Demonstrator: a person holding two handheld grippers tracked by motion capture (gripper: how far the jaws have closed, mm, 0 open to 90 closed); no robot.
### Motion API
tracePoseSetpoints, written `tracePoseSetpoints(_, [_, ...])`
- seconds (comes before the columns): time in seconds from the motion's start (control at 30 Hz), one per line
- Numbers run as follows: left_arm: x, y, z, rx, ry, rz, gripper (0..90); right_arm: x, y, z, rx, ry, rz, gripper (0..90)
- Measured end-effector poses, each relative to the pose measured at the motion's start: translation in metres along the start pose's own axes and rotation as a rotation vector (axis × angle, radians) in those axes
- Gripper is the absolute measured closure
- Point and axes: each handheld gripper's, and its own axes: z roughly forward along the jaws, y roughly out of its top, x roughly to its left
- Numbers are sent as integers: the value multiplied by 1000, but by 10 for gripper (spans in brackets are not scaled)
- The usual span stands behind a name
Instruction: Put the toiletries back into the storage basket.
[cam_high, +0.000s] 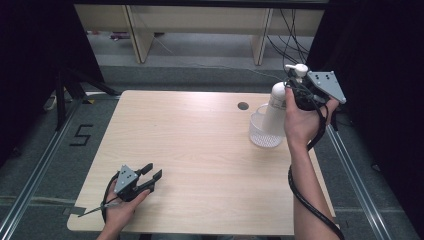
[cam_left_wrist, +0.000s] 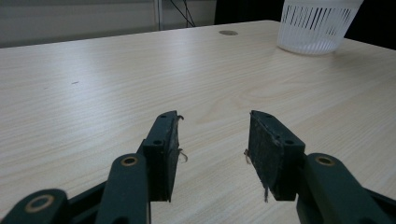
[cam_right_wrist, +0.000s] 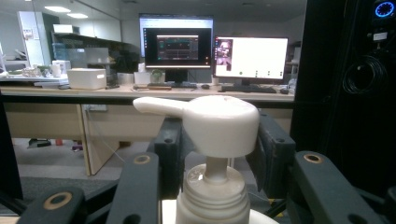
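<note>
A white pump bottle (cam_high: 276, 105) is held aloft over the table's (cam_high: 200, 150) far right corner, clamped near its neck in the right gripper (cam_high: 296, 85), whose jaws close on it from either side just below the pump head (cam_right_wrist: 210, 123). The bottle hangs upright, its lower end at or just above the rim of a white slotted basket (cam_high: 264, 131) that stands on the table near that corner; whether the bottle touches the basket cannot be told. In the right gripper view the pump's spout points left, and the bottle's collar (cam_right_wrist: 215, 186) sits between the two black jaws. No label or brand can be read on the bottle.

The right hand (cam_high: 300, 120) wraps the gripper's body, a black cable (cam_high: 305, 195) trailing down along the forearm. The grey plate (cam_high: 327, 85) on top of the gripper faces the high camera.

At the table's near left corner the left gripper (cam_high: 152, 176) rests low by the tabletop in the left hand (cam_high: 122, 205), its jaws spread wide with nothing between them; the left gripper view shows bare wood in the gap and frayed threads on the worn pads (cam_left_wrist: 268, 154). A small round hole (cam_high: 243, 106) marks the tabletop left of the basket.

On the floor to the left of the table, black tape forms the figure "5" (cam_high: 81, 135). Beyond the table, the right gripper view takes in two lit monitors (cam_right_wrist: 215, 56) on a desk, their text too small to read.
</note>
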Motion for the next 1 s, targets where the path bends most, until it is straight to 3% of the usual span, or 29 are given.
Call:
tracePoseSetpoints(0.5, [0, 0, 0, -1, -1, -2, 525, 1, 7, 13, -1, 2, 19, 599])
tracePoseSetpoints(1.0, [0, 0, 0, -6, -4, 0, 525, -2, 4, 27, 6, -12, 4, 599])
